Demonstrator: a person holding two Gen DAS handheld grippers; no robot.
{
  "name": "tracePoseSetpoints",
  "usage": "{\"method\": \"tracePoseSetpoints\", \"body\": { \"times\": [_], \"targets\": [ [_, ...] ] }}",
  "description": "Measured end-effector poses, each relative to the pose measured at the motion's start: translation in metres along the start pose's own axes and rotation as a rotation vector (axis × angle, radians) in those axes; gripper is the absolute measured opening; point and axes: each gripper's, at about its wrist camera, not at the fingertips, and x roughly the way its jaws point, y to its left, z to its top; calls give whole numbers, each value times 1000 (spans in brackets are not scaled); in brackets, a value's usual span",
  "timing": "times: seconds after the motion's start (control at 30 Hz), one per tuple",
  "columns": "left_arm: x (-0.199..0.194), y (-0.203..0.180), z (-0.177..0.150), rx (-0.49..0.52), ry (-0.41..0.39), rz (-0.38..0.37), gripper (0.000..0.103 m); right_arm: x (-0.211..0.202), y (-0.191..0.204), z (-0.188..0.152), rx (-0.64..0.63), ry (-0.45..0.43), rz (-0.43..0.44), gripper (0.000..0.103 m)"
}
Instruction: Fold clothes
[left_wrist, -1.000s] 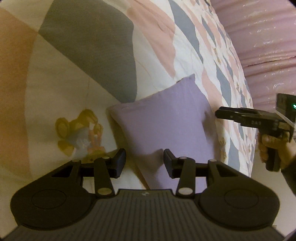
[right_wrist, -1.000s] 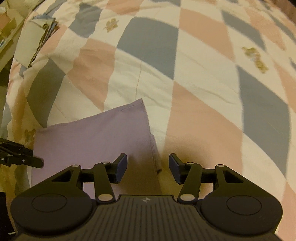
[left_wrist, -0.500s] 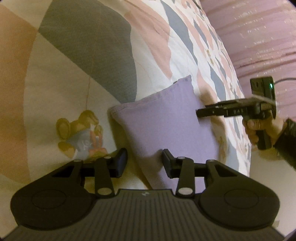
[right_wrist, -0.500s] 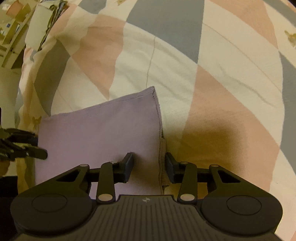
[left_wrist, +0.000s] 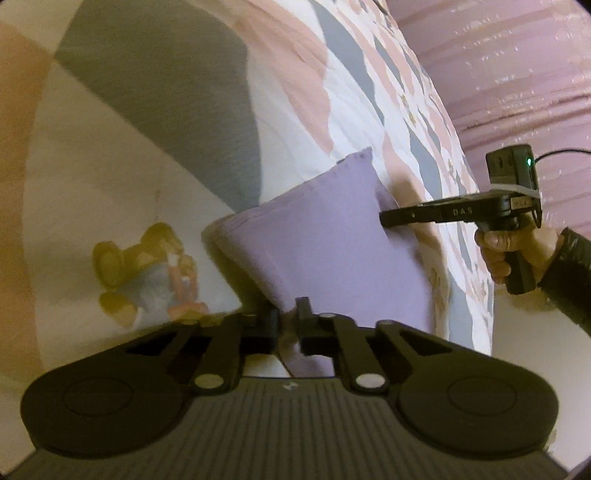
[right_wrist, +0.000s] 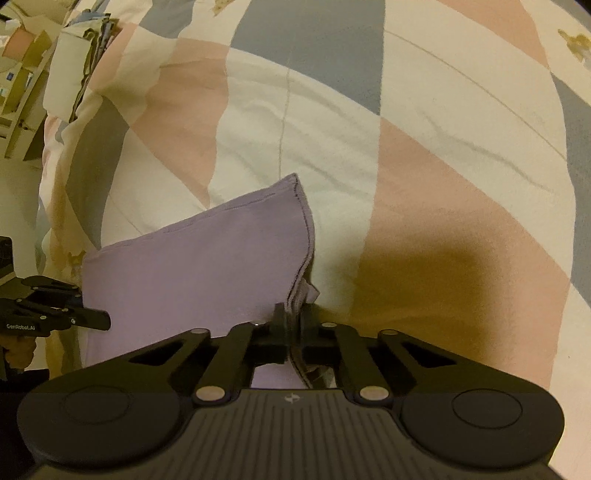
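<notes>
Two claws are closed on the folded lilac garment (left_wrist: 332, 254), which lies on the patchwork bedspread (right_wrist: 424, 155): the left claw (left_wrist: 287, 325) pinches its corner at 6 o'clock, and the right claw (right_wrist: 291, 325) pinches the layered edge at 6 o'clock. The folding looks almost finished. Next move, I judge, should lift both grips together, so the layers do not slide apart.

My right gripper (right_wrist: 292, 325) closed on the right edge of the folded purple cloth (right_wrist: 195, 266), cloth lying flat on the checkered bed cover (right_wrist: 406, 155), my left gripper (right_wrist: 88, 319) at the cloth's left edge
</notes>
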Motion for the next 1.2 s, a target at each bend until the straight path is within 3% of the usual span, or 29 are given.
{"method": "tracePoseSetpoints", "body": {
  "times": [0.23, 0.33, 0.47, 0.63, 0.77, 0.87, 1.0, 1.1, 1.2],
  "targets": [
    [-25, -29, 9, 120, -25, -6, 1, -55, 28, -20, 15, -162, -14, 4],
    [-46, -55, 18, 246, -50, -39, 1, -97, 50, -34, 1, -260, -40, 4],
    [-81, -99, 42, 431, -140, -83, 1, -167, 79, -54, -2, -442, -85, 4],
    [-142, -159, 82, 653, -314, -115, 1, -260, 114, -87, -18, -690, -188, 4],
    [-190, -206, 85, 859, -427, -122, 1, -300, 145, -125, -44, -862, -261, 4],
    [-212, -227, 62, 1023, -463, -122, 1, -298, 170, -166, -36, -958, -288, 4],
    [-207, -218, 4, 1151, -414, -101, 1, -252, 190, -219, 52, -996, -302, 4],
    [-186, -176, -48, 1108, -291, -81, 1, -195, 200, -262, 165, -937, -272, 4],
    [-155, -130, -100, 1044, -104, -57, 1, -134, 214, -302, 252, -782, -243, 3]
  ]
}}
